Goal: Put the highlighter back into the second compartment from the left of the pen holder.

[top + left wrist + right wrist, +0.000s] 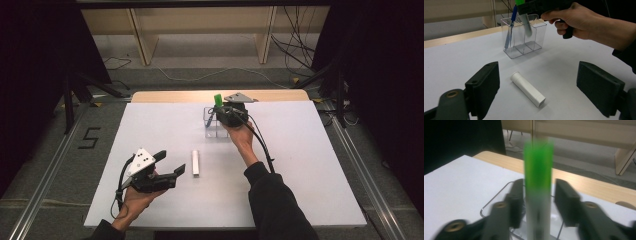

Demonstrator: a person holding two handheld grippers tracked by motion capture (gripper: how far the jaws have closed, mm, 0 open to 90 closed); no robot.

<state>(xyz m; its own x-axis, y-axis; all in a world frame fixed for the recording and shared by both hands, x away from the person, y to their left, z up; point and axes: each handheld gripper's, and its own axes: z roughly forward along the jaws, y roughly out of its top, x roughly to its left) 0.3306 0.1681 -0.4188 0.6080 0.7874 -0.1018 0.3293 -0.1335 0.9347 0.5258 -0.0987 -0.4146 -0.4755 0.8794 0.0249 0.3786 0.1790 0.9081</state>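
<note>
Right gripper view blurs the green-capped marker, its base cut off.

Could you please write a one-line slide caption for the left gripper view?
Open left gripper faces a white tube lying on the table, while the right gripper lowers a green-capped marker into a clear organizer.

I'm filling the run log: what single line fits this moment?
right gripper: around green-capped marker, over clear organizer | left gripper: open, by white tube
</note>
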